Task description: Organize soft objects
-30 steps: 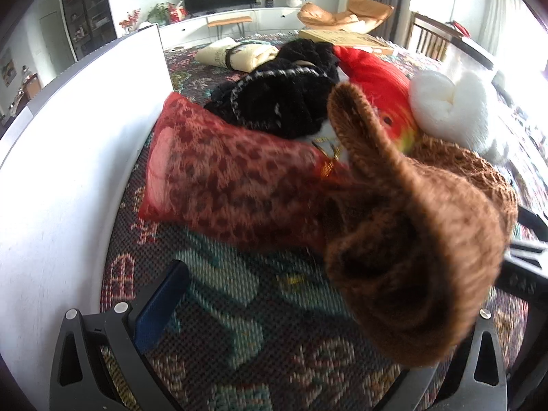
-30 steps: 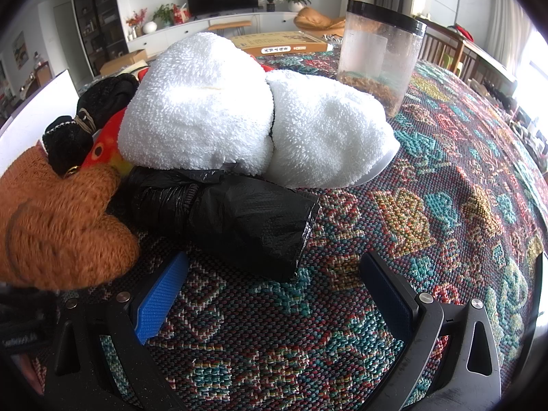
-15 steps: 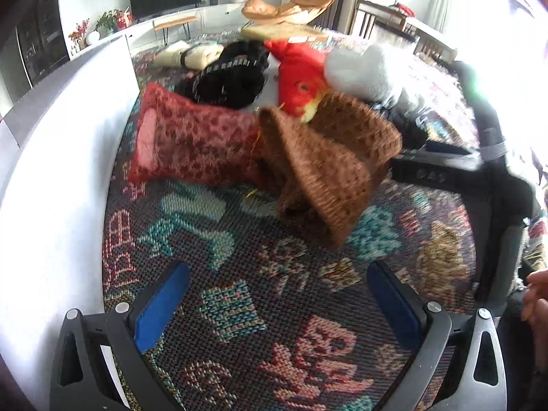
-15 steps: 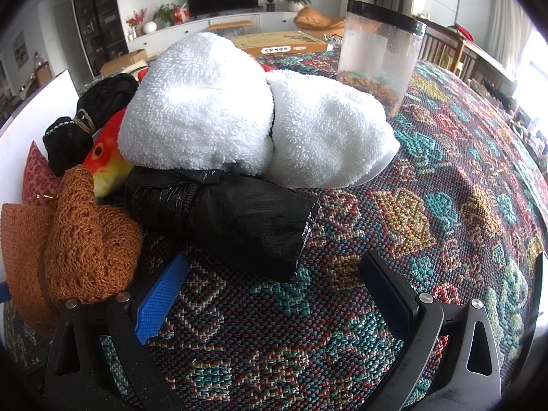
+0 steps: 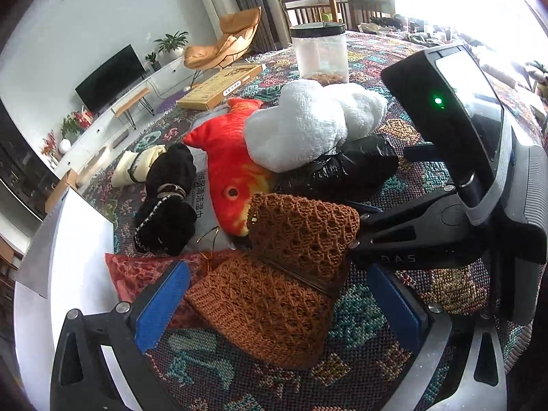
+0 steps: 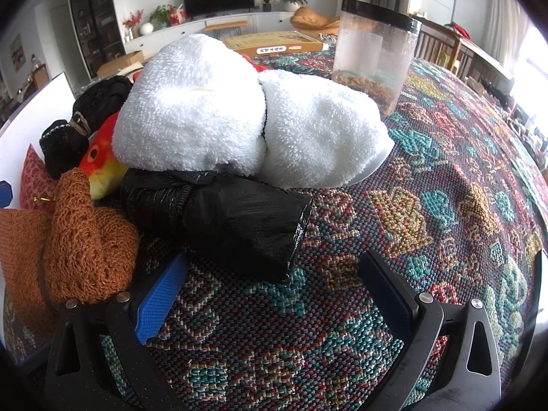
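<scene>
Patterned woven cloth covers the table (image 6: 445, 171), with a living room behind it: a television, plants and a tan chair. My left claw (image 5: 277, 304) stands wide open with nothing in it, its blue pads either side of the brown knitted piece (image 5: 274, 274), which lies folded on the cloth, its near half just ahead of my fingertips. My right claw (image 6: 270, 294) is open and empty too, low over the cloth with the black plastic roll (image 6: 219, 219) lying just ahead, between its fingers.

I judge the knit is the piece to settle. To do it well I would close on the thick folded edge rather than the open lace, which will stretch and snag on a pad, and lift only enough to clear the cloth.

Crowding is the trouble. The knit touches the red patterned pouch (image 5: 137, 270) on one side and the orange fish plush (image 5: 229, 171) behind, so a careless pull may drag them along. The white towel bundle (image 6: 246, 109) rests on the black roll and against the fish; the black knitted bundle (image 5: 167, 202) sits beside the fish. A white board (image 5: 68, 257) walls the left edge. The clear jar (image 6: 373, 58) stands well behind the towels, and a cardboard box (image 5: 222, 85) lies beyond.
</scene>
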`<state>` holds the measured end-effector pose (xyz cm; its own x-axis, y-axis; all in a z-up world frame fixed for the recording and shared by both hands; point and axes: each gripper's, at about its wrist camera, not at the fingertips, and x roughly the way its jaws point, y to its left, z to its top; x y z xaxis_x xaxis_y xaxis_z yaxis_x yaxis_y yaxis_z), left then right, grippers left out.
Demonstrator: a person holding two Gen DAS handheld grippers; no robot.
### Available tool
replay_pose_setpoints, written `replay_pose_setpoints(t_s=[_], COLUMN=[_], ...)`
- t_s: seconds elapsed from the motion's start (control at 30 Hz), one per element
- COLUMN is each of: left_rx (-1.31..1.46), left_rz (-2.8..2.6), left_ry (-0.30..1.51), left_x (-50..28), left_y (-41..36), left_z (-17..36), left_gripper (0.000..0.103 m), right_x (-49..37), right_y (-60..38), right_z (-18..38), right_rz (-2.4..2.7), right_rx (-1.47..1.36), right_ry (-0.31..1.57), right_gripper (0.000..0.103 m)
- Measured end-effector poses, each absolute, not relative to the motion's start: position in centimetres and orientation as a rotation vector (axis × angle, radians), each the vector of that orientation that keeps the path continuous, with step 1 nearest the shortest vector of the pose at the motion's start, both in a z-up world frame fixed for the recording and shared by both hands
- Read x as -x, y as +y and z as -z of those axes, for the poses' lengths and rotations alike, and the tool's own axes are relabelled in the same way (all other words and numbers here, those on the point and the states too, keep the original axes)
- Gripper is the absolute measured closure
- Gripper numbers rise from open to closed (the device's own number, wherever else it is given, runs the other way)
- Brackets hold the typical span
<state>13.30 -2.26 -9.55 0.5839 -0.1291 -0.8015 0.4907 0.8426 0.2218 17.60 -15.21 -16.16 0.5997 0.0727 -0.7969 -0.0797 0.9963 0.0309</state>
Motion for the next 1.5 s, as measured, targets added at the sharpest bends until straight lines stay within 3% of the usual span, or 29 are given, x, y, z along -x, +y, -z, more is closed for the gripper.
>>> replay_pose_setpoints(t_s=[0.7, 0.8, 1.0, 1.07, 1.1, 1.13, 1.27, 1.3, 1.33, 1.43, 1.47, 1.5], left_rx=[-0.559, -0.553, -0.526, -0.533, -0.530, -0.508, -0.248, -0.209, -0.167, 0.021, 0.077, 0.118], left_rz=[0.367, 0.390, 0.433, 0.419, 0.398, 0.397, 0.456, 0.452, 0.449, 0.478, 0.487, 0.491], left_ry=[0.895, 0.905, 0.898, 0.905, 0.895, 0.889, 0.919, 0.913, 0.907, 0.884, 0.876, 0.865], left_x=[-14.4, -14.4, -14.8, -15.0, -14.9, -14.7, -13.9, -13.5, -13.0, -11.6, -11.1, -10.7], left_y=[-4.5, -4.4, -6.2, -6.6, -6.5, -5.9, -1.9, -1.1, -0.4, 2.3, 3.2, 4.0], left_z=[11.9, 12.1, 12.6, 13.0, 12.9, 12.6, 11.2, 10.8, 10.4, 8.5, 7.8, 7.0], left_gripper=[0.000, 0.000, 0.000, 0.005, 0.019, 0.023, 0.029, 0.036, 0.036, 0.037, 0.036, 0.036], right_x=[-17.6, -18.0, -14.7, -14.8, -15.0, -15.3, -18.0, -18.9, -19.9, -22.9, -23.8, -24.4], right_y=[-15.3, -15.8, -23.1, -24.6, -24.9, -24.7, -20.8, -19.4, -17.8, -13.0, -12.3, -12.2], right_z=[16.2, 15.9, 14.0, 13.4, 13.0, 12.3, 8.4, 7.7, 7.5, 9.2, 10.1, 10.6], right_rz=[-0.088, -0.170, -0.264, -0.261, -0.250, -0.244, -0.273, -0.303, -0.340, -0.459, -0.455, -0.447], right_rx=[0.009, 0.043, -0.011, -0.071, -0.078, -0.069, 0.126, 0.182, 0.240, 0.386, 0.398, 0.370], right_ry=[0.923, 1.004, 1.048, 1.062, 1.062, 1.044, 0.900, 0.869, 0.851, 0.910, 0.939, 0.966], right_gripper=[0.002, 0.004, 0.004, 0.004, 0.004, 0.004, 0.004, 0.004, 0.004, 0.006, 0.018, 0.061])
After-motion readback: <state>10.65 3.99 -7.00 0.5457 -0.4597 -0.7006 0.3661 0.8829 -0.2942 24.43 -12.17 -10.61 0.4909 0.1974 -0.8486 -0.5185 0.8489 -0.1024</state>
